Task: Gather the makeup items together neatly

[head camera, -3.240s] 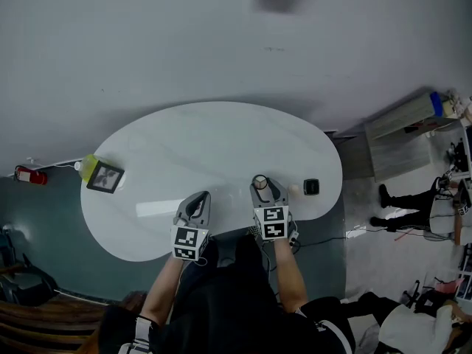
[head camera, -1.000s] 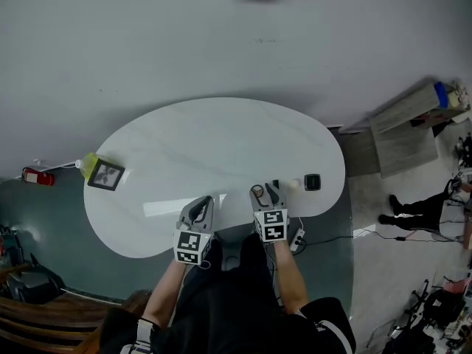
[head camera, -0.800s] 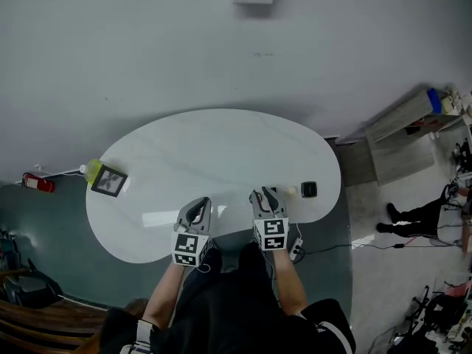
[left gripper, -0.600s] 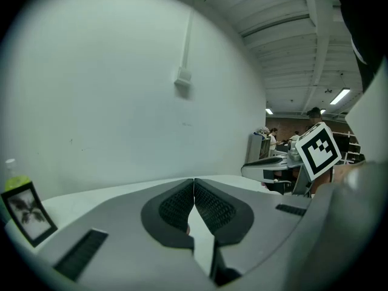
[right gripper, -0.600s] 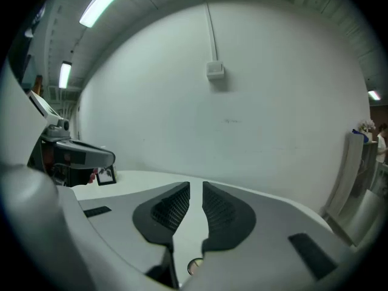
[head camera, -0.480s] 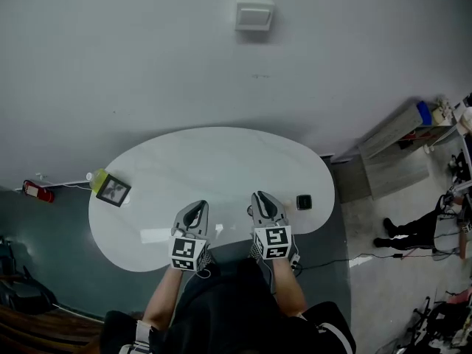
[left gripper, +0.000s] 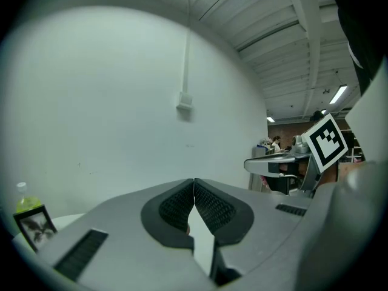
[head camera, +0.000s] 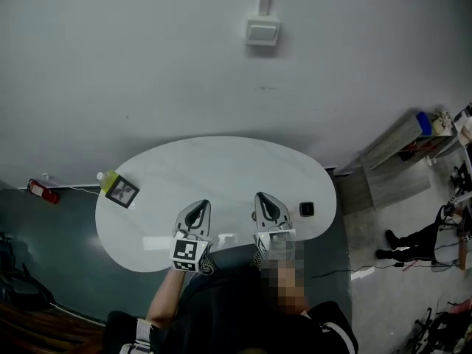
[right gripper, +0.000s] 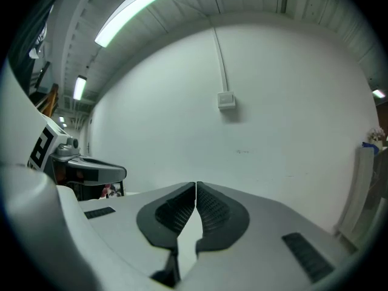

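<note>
A small black makeup compact (head camera: pixel 307 209) lies near the right edge of the white oval table (head camera: pixel 214 168). My right gripper (head camera: pixel 262 196) hangs over the table's near edge, just left of the compact and apart from it. Its jaws have just been closing and now meet with nothing between them (right gripper: pixel 196 187). My left gripper (head camera: pixel 198 204) is held beside it, pads (left gripper: pixel 209 206) pressed together and empty. Each gripper view looks level at the bare wall, with the other gripper at its side. Other makeup items are hidden.
A framed picture (head camera: pixel 122 192) and a green bottle (head camera: pixel 108 176) stand at the table's far left edge, also in the left gripper view as the frame (left gripper: pixel 33 226). A grey box (head camera: pixel 263 32) is fixed on the wall. Shelving (head camera: pixel 402 150) and floor clutter are at the right.
Both grippers have lifted off the table toward the head camera. The small round item by the right gripper earlier no longer shows. The view has tilted up the wall.
</note>
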Available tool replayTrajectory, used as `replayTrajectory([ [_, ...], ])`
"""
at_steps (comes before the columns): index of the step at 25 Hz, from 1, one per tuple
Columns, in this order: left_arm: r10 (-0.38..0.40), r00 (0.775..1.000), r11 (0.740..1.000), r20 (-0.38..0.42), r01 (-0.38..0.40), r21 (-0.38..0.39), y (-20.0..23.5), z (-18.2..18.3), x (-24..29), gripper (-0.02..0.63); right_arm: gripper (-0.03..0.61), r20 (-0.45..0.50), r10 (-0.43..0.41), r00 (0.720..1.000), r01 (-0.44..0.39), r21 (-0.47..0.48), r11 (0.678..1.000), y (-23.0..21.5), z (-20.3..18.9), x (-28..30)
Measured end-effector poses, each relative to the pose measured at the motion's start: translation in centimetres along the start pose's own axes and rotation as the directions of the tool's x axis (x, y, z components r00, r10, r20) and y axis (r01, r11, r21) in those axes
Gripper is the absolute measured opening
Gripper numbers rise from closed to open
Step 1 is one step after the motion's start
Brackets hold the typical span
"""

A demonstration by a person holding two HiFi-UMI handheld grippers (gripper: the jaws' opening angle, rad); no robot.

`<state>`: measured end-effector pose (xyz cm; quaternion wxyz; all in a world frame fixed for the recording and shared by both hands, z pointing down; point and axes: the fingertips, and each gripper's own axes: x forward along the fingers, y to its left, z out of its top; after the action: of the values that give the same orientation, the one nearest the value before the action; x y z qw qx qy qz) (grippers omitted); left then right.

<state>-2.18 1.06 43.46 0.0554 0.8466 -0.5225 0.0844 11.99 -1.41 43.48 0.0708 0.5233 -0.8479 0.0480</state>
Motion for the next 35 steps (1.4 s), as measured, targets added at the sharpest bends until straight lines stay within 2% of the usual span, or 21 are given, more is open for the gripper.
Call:
replayTrajectory([
  [11, 0.013, 0.999, 1.0, 0.042, -0.013, 0.0, 0.4, 1.4, -0.6, 0.02, 0.034, 0.033, 0.018, 0.999, -0.018, -0.019, 1.0, 1.0, 1.4, 0.1],
  [35, 0.03, 0.999, 1.0, 0.018, -0.03, -0.004, 1.8, 1.0, -0.1, 0.02, 0.032, 0.01, 0.048, 0.999, -0.048, -0.005, 0.999, 1.5, 0.9, 1.6],
])
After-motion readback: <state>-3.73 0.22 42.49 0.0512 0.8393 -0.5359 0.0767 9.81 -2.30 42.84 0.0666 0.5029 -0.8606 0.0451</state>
